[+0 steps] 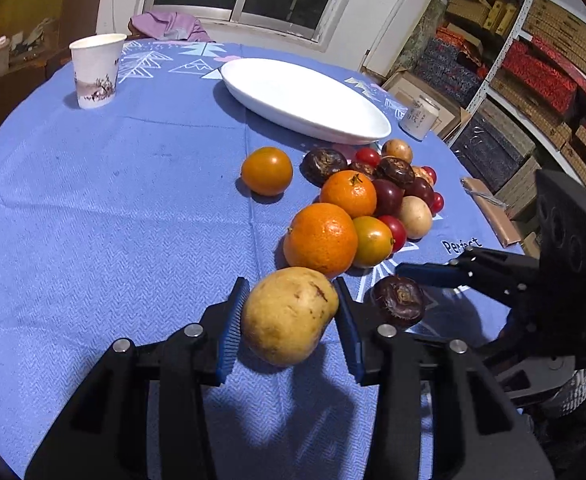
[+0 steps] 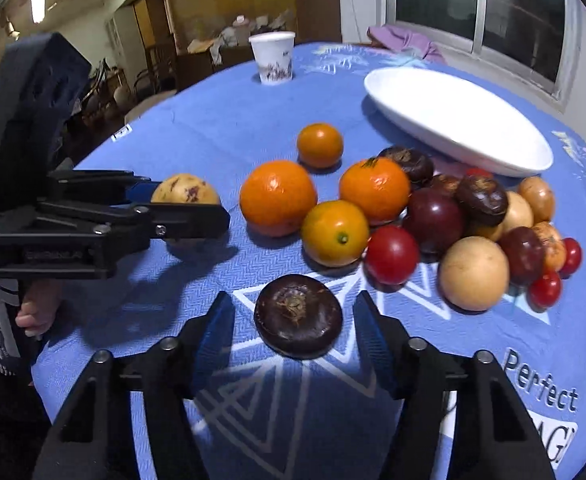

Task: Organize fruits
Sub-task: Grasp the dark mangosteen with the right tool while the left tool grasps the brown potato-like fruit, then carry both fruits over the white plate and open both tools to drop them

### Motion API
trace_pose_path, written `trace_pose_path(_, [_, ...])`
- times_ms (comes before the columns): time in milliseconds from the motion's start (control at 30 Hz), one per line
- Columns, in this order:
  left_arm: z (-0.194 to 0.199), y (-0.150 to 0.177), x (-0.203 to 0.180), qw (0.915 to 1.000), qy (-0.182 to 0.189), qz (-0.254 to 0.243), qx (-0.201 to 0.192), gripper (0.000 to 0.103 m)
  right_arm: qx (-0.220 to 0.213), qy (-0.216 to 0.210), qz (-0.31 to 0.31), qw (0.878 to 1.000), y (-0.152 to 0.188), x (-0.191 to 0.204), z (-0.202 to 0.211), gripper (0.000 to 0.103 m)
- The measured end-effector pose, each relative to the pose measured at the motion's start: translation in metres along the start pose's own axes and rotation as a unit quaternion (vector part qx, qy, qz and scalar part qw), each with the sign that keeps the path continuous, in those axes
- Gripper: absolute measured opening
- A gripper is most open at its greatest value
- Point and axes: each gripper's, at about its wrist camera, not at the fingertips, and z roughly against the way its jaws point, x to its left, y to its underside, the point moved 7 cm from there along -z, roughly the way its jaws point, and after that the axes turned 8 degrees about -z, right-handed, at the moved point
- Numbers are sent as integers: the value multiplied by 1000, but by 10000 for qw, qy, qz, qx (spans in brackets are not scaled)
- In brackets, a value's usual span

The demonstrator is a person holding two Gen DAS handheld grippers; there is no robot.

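Note:
My left gripper (image 1: 291,285) is shut on a yellow, speckled pear-like fruit (image 1: 289,314), both blue pads pressing its sides; it seems to hang just above the blue cloth. In the right wrist view the same gripper (image 2: 185,204) holds this fruit (image 2: 184,189) at the left. My right gripper (image 2: 293,296) stands open around a dark brown round fruit (image 2: 298,314) lying on the cloth, with a gap at each pad. Beyond lies a pile of oranges (image 2: 277,197), red tomatoes (image 2: 391,254) and brown fruits. The white oval plate (image 2: 453,152) at the back holds nothing.
A paper cup (image 1: 97,70) stands at the far left of the round table, and a small jar (image 1: 419,116) stands beside the plate (image 1: 357,136). One orange fruit (image 1: 267,171) lies apart from the pile. Shelves of boxes (image 1: 533,80) stand at the right. A person's hand (image 2: 33,308) holds the left gripper.

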Motion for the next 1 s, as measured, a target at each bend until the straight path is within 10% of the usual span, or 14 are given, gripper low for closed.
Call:
trace_pose_path(333, [5,-13,-3,9996,-209,-163,-59,42,-442,-230,-355,9981,-13,-16,32,43])
trace_pose_path(600, [3,-144,-7,9948,-668,-539,-544,42,-1818,390,-992,9776,-121,-97,103,43])
trace_pose_path(1000, [-122,-181,17,9973,-707,-111,139,42,-1229,816,-1788,9728,-166,-187,-9,44])
